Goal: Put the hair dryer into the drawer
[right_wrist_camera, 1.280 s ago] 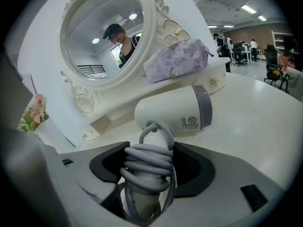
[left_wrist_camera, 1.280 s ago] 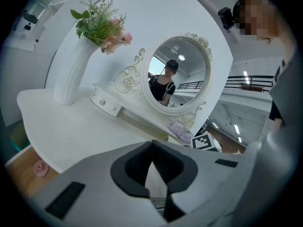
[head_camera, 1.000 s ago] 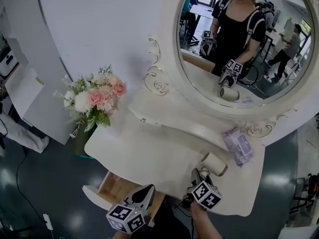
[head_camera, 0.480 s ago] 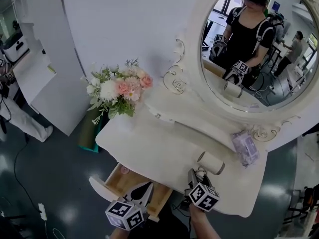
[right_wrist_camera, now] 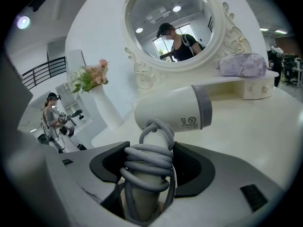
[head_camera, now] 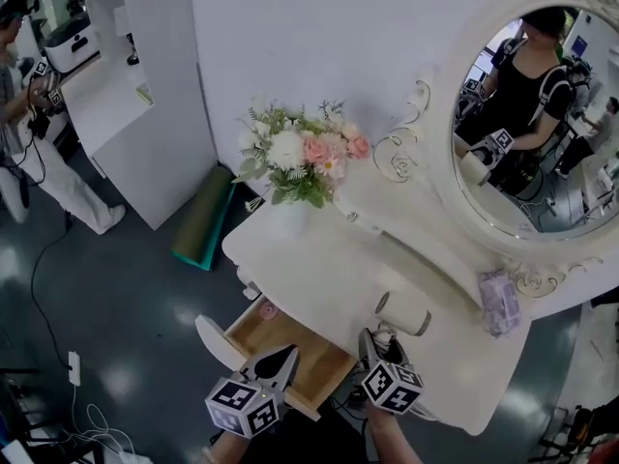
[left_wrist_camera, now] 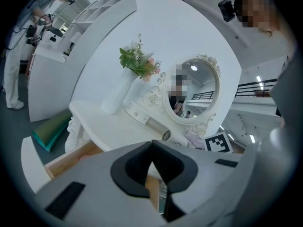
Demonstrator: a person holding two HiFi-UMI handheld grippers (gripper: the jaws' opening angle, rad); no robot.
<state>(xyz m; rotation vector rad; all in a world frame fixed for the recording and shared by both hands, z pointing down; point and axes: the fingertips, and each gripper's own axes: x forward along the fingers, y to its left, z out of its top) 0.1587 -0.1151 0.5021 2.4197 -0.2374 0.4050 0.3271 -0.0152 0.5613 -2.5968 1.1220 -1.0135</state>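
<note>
Drawer (head_camera: 308, 341) is open under the front-left edge of the dressing table (head_camera: 309, 269). There's a small pink item at its back-left corner; the rest of the floor is bare wood.

Left gripper (head_camera: 278, 359) hangs over the drawer's front part, jaws together, nothing in them.

Right gripper (right_wrist_camera: 149, 161) is at the front edge, right of the drawer, clamped on the hair dryer (right_wrist_camera: 173, 110) by its handle, over the grey cord wound round it. The barrel sits over the tabletop, nozzle end pointing right. Can't tell if it's clear of the surface.

Handling, my read:
- Rigid plastic shell, smooth, moderate weight, top-heavy with the barrel sticking out past the jaws.
- The handle is the right place to grip. The cord wrap adds friction, but the coils could shift or unwind, so expect some roll.
- Keep the barrel low on the way left, lay it flat in the bare part of the drawer, and watch for the loose cord snagging on the rim.
</note>
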